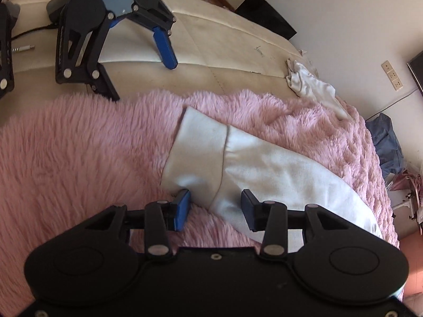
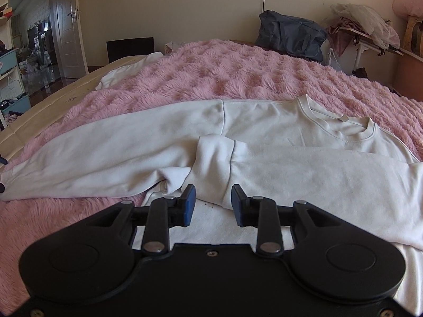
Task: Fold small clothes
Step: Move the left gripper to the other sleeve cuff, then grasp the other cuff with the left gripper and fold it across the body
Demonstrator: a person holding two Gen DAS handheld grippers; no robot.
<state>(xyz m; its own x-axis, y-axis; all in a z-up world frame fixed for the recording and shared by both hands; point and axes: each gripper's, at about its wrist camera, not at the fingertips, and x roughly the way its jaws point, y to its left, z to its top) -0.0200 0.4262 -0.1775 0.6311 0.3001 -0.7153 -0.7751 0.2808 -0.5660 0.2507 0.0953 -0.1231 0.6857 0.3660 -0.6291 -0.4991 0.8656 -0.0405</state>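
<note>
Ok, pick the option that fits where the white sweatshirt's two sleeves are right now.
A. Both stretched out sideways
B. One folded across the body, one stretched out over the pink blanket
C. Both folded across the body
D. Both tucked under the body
B: in the right wrist view one sleeve lies across the white sweatshirt, its cuff before the open right hand-held gripper, while the other sleeve stretches out over the pink blanket.

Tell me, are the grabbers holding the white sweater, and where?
Nothing is held yet. Both the left gripper and right gripper are open, each straddling a sleeve cuff of the white sweater.
</note>
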